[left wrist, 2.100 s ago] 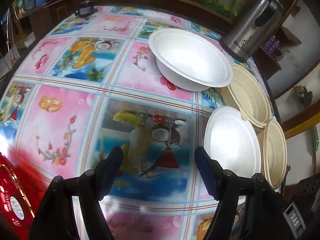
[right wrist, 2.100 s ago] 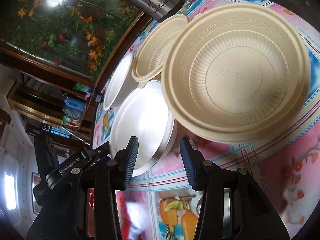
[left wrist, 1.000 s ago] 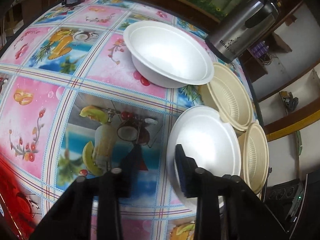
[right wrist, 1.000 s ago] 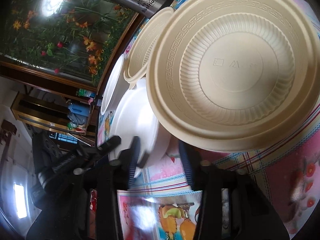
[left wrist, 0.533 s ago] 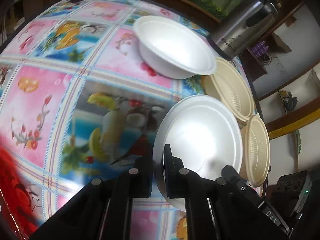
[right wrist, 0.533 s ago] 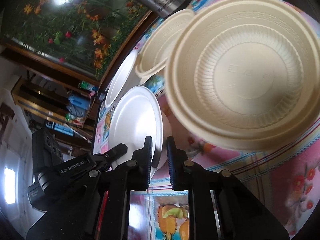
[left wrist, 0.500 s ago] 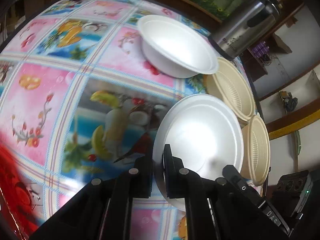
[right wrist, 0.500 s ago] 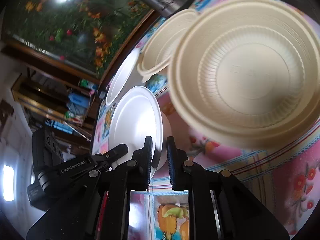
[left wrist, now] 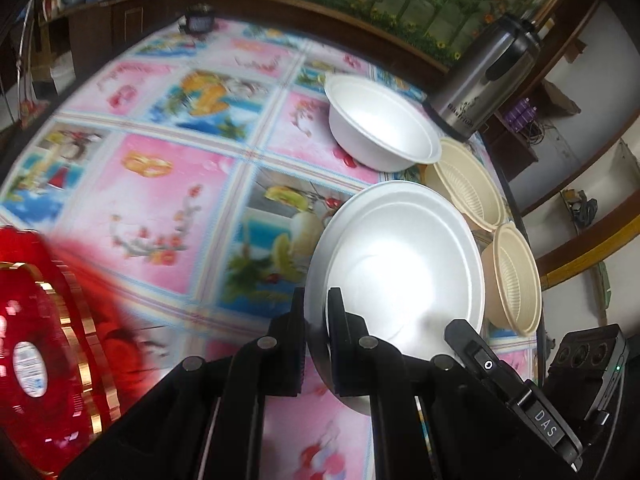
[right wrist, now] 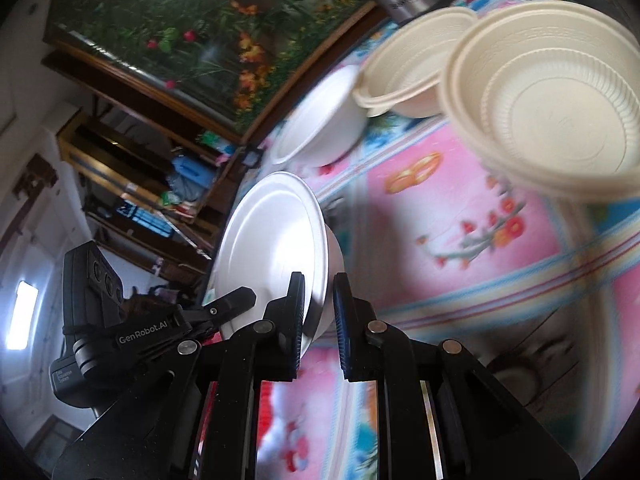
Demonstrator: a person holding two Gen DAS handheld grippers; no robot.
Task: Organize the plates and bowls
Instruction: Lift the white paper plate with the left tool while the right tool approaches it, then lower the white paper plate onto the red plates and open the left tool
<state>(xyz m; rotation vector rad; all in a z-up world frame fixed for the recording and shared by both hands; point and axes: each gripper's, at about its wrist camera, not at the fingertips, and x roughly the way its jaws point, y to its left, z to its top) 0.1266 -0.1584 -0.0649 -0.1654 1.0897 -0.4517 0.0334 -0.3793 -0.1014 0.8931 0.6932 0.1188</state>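
A shallow white foam bowl [left wrist: 400, 264] hangs tilted a little above the flowered tablecloth [left wrist: 168, 184], held from two sides. My left gripper [left wrist: 316, 312] is shut on its near left rim. My right gripper [right wrist: 318, 304] is shut on the opposite rim of the same bowl [right wrist: 272, 236]; its black finger [left wrist: 460, 332] shows at the bowl's right edge in the left wrist view. A deeper white bowl [left wrist: 384, 128] stands at the back. Two cream ribbed bowls [left wrist: 468, 184] [left wrist: 516, 276] sit along the table's right edge, apart from the held bowl.
A steel thermos [left wrist: 484, 80] stands at the back right corner beside the cream bowls. A red shiny pack [left wrist: 40, 340] lies at the near left. A small dark object [left wrist: 198, 22] sits at the far edge. The table edge [left wrist: 520, 216] runs just behind the cream bowls.
Both grippers shut on the shallow white bowl's rim. The bowl has come up off the cloth and moved left, away from the cream bowls.
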